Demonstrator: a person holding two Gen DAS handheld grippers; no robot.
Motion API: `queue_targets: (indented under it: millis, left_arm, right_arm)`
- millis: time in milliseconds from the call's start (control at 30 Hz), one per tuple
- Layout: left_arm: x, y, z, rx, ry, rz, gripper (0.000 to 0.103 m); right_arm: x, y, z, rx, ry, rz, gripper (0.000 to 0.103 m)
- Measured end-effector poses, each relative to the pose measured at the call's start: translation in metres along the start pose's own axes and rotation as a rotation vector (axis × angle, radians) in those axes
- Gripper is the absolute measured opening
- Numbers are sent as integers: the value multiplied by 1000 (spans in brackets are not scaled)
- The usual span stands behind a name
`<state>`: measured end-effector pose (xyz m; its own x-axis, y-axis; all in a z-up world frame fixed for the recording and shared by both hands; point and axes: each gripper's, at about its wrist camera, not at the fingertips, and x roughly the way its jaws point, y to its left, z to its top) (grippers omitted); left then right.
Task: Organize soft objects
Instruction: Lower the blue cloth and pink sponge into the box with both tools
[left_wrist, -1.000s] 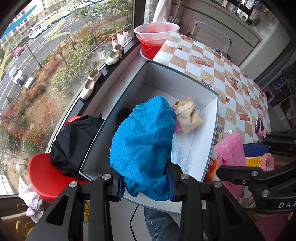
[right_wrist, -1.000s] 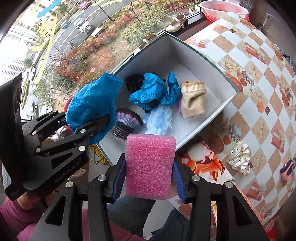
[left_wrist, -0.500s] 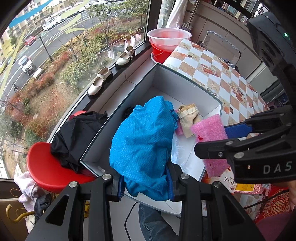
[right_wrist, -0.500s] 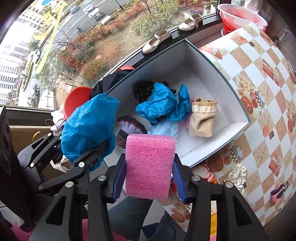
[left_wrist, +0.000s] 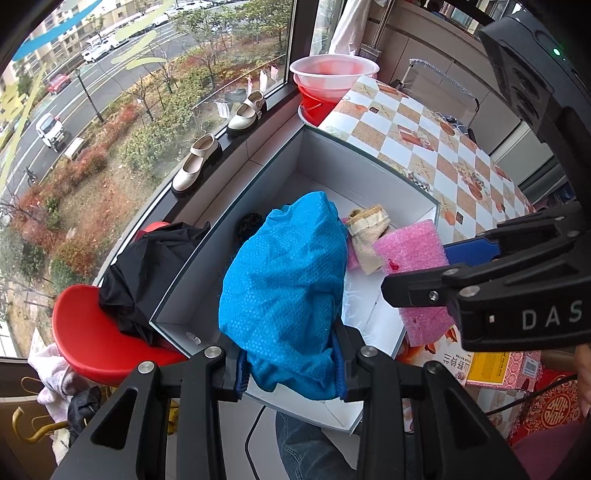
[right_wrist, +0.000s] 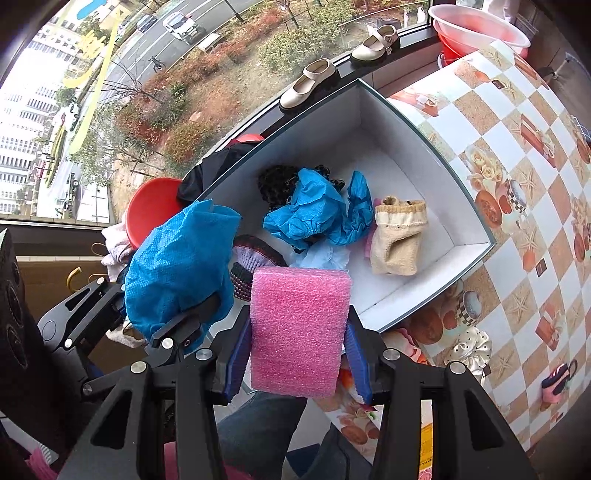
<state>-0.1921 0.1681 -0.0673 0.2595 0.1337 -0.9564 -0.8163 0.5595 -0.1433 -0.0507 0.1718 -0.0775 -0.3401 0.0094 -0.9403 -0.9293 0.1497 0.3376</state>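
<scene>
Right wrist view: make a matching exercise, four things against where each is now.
Things:
1. pink foam block
2. beige pouch
3. polka-dot scrunchie
4. cream shoes

Places:
A. on the window ledge
B. inside the white box
C. on the checkered tablecloth
D. between the right hand-held gripper's jaws

Pairs: 1-D, 2-B, 3-C, 4-A

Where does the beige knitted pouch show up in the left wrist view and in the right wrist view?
Left wrist view: beige knitted pouch lies right of centre inside the white box, between the held blue cloth and the pink foam.
Right wrist view: pouch sits right of centre on the box floor, beside the crumpled blue cloth.
Shared landmark: the cream shoes on the windowsill.
</scene>
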Motion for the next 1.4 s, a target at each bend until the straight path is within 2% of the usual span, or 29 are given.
queue_targets:
  millis: [767, 1400]
  left_arm:
    - [1, -2, -1, 0, 7, 0, 38]
    - [18, -2, 1, 17, 38, 1, 38]
  right_arm:
    - [0, -11, -1, 28, 4, -1, 49]
    - [-2, -30, 3, 81, -15, -8, 48]
